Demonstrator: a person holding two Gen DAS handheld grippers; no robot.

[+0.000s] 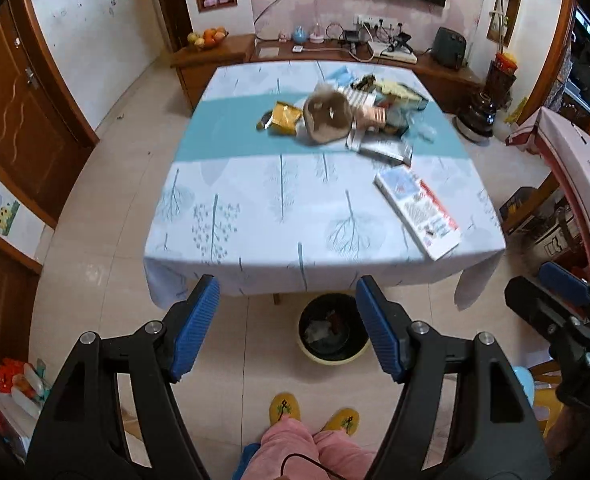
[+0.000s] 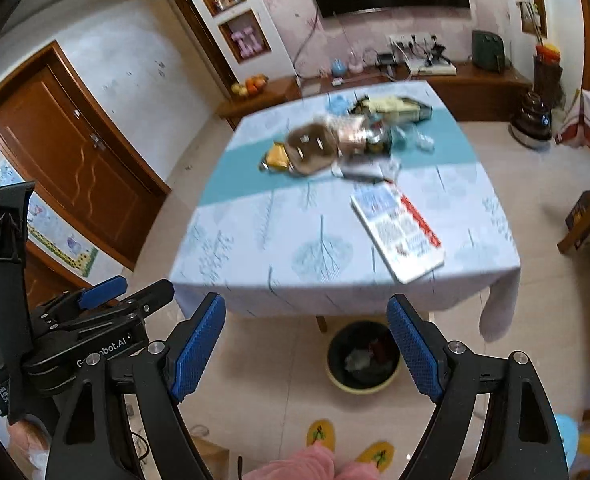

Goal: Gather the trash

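- Here the left gripper [image 1: 287, 328], black-armed with ribbed blue pads, stands with its jaws wide apart and nothing between them.
- The right gripper [image 2: 307, 348], of the same build, also has its jaws spread wide and empty; the left wrist view catches it at the right edge.
- Seen between both pairs of pads, on the pale tiled floor, stands a round bin with a black liner and a cream-yellow rim [image 1: 333, 334]; some crumpled scraps, one light and one dark, lie inside it.
- The bin sits just in front of the near edge of a square table under a white cloth printed with blue-grey trees and crossed by a teal band [image 1: 255, 184].
- The trash lies on the far half of the table, mostly on the teal band: a crumpled yellow snack packet [image 1: 282, 118] touching a brownish, rounded clear-plastic wrapper [image 1: 329, 116], then a striped packet, a pale yellow wrapper in a dark tray, and other mixed pieces too blurred to name.
- Nearer the right corner, apart from the heap, lies a flat white printed box with a red edge [image 1: 419, 210], set at a slant.
- Below the grippers show a person's pink trouser legs [image 1: 315, 452] and yellow slippers [image 1: 285, 408].
- Behind the table run a low wooden cabinet with cables and a fruit bowl [image 1: 208, 37], and a dark wall screen.
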